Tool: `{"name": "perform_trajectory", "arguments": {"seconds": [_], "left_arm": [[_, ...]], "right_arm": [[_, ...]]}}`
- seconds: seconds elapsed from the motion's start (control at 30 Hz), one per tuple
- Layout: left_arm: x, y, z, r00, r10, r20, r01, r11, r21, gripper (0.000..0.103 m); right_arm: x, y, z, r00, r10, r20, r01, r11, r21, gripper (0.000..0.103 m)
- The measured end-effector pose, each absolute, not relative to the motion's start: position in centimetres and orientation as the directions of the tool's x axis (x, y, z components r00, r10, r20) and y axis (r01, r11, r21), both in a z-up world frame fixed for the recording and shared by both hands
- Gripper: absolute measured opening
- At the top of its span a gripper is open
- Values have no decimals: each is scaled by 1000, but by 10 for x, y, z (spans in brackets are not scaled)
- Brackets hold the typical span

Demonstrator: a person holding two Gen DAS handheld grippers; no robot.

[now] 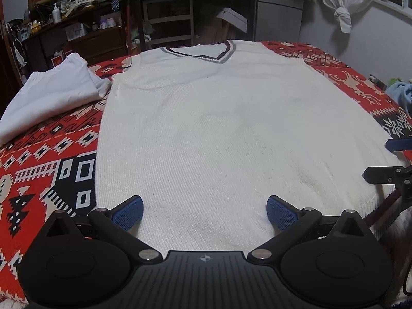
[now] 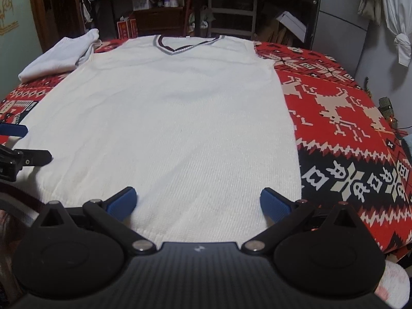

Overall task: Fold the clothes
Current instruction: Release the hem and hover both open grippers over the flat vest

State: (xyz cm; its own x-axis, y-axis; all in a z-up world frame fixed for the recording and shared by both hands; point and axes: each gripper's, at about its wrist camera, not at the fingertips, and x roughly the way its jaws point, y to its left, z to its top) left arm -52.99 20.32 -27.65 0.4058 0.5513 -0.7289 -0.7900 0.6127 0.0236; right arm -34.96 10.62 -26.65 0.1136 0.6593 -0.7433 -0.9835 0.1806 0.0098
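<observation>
While both tools hang over the near hem, I log: left gripper (image 1: pixel 204 212) and right gripper (image 2: pixel 197 203), fingers spread wide, holding nothing. White knit vest (image 1: pixel 219 128) flat on patterned blanket (image 2: pixel 347 128). Step: pre-fold. Next, I judge: pinch hem corners.

Both wrist cameras low at hem, facing collar, sharing the vest (image 1: pixel 219 128)
</observation>
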Motion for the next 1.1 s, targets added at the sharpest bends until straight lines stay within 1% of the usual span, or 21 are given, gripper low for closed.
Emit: {"name": "perform_trajectory", "arguments": {"seconds": [0.1,0.17,0.2,0.3,0.43,0.5,0.53,0.57,0.67,0.7,0.8,0.87,0.93,1.03,1.1], "left_arm": [[-528,207,-275,410,540,-736,-784,620,18,103],[-528,210,-268,420,529,-737,-788,616,-7,92],[-529,211,-263,439,530,-725,-790,612,-32,91],[-524,222,-241,480,569,-667,-799,597,-65,91],[-497,265,-225,496,614,-615,-804,591,-59,90],[-481,295,-226,486,628,-607,-819,570,-66,90],[-473,311,-229,468,634,-616,-831,553,-62,90],[-466,327,-233,437,641,-631,-849,525,-56,88],[-453,362,-246,385,649,-656,-877,478,-42,88],[-451,370,-251,368,644,-671,-881,473,-30,88],[-450,379,-268,351,592,-725,-873,486,-25,89],[-453,371,-276,348,594,-725,-857,515,10,97],[-461,359,-280,352,611,-709,-848,529,34,103],[-478,346,-280,359,615,-701,-852,523,23,103],[-491,337,-278,355,606,-712,-859,512,8,103]], "right_arm": [[-352,106,-263,123,671,-731,-983,185,5,103],[-356,106,-258,135,687,-714,-982,188,-5,102],[-358,106,-254,141,697,-703,-982,189,-10,102],[-369,113,-227,174,776,-606,-982,180,-51,102],[-363,163,-208,157,811,-563,-986,160,-44,102],[-356,198,-205,163,819,-550,-985,166,-45,102],[-350,219,-207,172,813,-556,-983,182,-37,102],[-343,240,-208,180,807,-563,-979,200,-27,103],[-325,299,-224,155,760,-632,-969,241,52,103],[-321,314,-232,147,744,-652,-969,241,57,103],[-314,345,-255,174,697,-696,-971,240,-2,103],[-311,349,-268,190,667,-720,-969,244,-30,103],[-307,338,-276,169,675,-718,-970,243,1,103],[-305,313,-278,152,687,-711,-971,238,22,103],[-306,293,-278,145,687,-712,-975,222,15,103]]}}
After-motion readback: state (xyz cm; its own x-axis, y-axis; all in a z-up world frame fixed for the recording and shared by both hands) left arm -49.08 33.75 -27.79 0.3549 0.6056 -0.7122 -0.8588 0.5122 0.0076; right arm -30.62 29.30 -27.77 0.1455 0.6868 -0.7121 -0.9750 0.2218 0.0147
